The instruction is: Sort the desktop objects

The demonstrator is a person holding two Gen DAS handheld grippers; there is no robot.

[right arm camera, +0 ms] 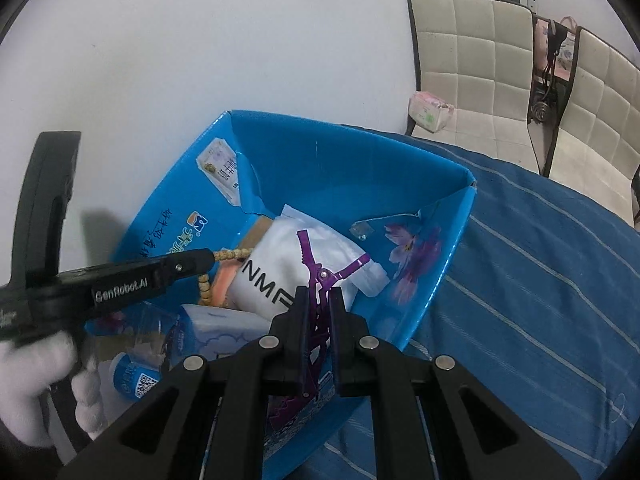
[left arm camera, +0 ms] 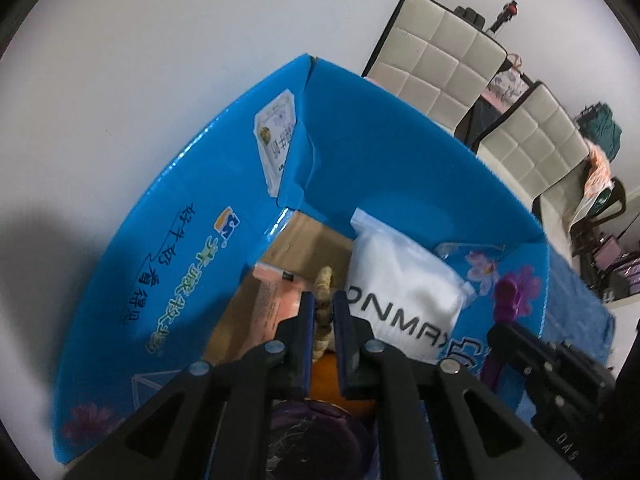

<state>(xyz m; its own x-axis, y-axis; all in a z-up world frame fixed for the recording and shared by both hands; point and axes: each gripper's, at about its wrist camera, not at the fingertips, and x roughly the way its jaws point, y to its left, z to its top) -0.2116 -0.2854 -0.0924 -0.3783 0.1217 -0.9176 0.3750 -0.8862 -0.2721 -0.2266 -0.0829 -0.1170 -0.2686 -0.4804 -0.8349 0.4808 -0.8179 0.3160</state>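
Setting: blue striped cloth (right arm camera: pixel 540 280) lying over the table, white wall behind, two cream padded chairs (right arm camera: pixel 472 64) standing beyond.
Right gripper (right arm camera: pixel 318 308): clenching a purple hair clip (right arm camera: pixel 316 280), hovering over the near rim of the blue box.
Left gripper (left arm camera: pixel 322 312): pinching a string of wooden beads (left arm camera: pixel 324 292), pointing down into the box; being held by a white-gloved hand (right arm camera: pixel 36 384).
Blue box (right arm camera: pixel 352 160): sitting on the cloth, holding a white pouch (right arm camera: pixel 316 240), a small blue bottle (right arm camera: pixel 132 376) and a pink card (left arm camera: pixel 276 296).

Black hand-held gripper (right arm camera: pixel 319 312) with silver round screws, white "GenRobot.AI" lettering, white fuzzy glove (right arm camera: pixel 36 380).
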